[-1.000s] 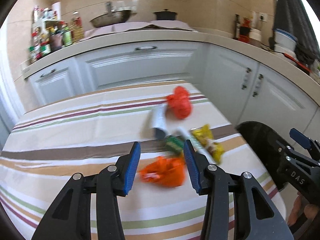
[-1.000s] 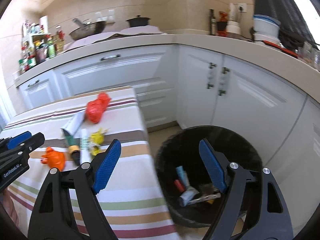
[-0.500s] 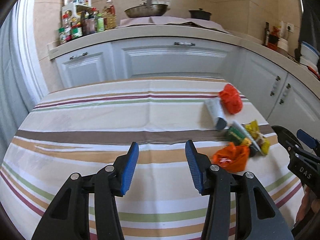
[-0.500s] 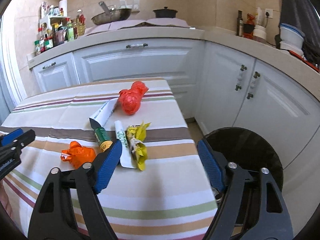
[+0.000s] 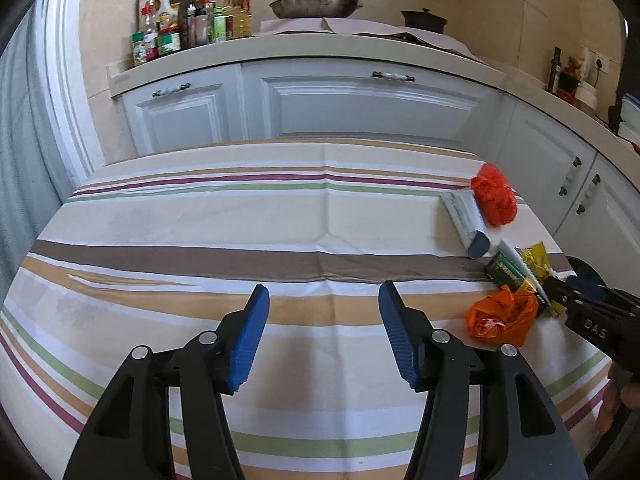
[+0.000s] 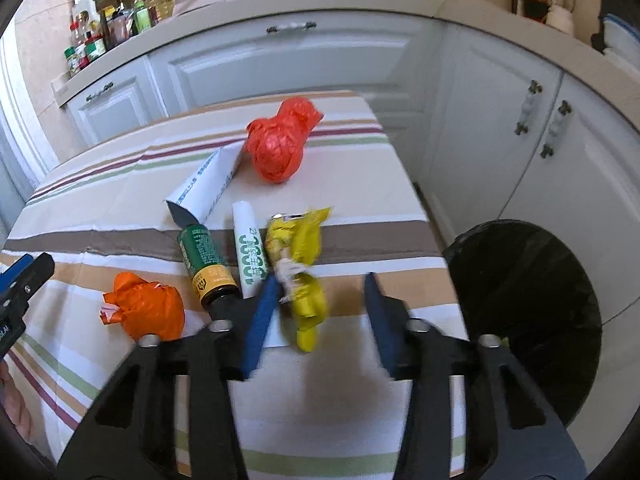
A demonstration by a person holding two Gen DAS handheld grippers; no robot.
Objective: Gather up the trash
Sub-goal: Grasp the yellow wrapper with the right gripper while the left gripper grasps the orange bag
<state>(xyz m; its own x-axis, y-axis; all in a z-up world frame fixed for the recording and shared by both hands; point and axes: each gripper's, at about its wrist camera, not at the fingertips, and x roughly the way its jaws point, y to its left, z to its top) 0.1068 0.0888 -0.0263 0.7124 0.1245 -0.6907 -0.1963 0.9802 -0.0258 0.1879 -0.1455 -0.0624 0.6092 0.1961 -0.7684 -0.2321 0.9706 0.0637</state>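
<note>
From your left wrist you look over a wide bare stretch of the striped surface [image 5: 200, 216]. Your left hand-held gripper [image 5: 324, 334] hangs above it with its jaws well apart; they have just been opening and nothing lies between them. The trash sits far off at the right edge of this view: a red bag [image 5: 494, 199], a white tube [image 5: 464, 216] touching it, a green bottle [image 5: 506, 274], a yellow wrapper [image 5: 536, 258] and an orange bag [image 5: 500, 318]. The tip of your right hand-held gripper [image 5: 560, 292] pokes in just beside the orange bag, but from here you cannot tell how wide it stands. Only a dark sliver of the bin shows behind it.

From your right wrist the same trash fills the middle. Your right hand-held gripper [image 6: 320, 306] is over the yellow wrapper [image 6: 298, 256]; its jaws have just been closing and now stand narrowly apart. The wrapper's near end lies between them, close against the left pad, with a clear gap to the right pad, so it is not yet gripped. A white stick [image 6: 250, 252] lies just left of the wrapper, then the green bottle [image 6: 206, 260], with the orange bag [image 6: 146, 310] further left. The white tube [image 6: 208, 186] and red bag [image 6: 282, 144] lie beyond. This view alone shows the black bin [image 6: 528, 320] on the floor, right of the surface. Your left hand-held gripper's tip [image 6: 24, 276] shows at the left edge.
</note>
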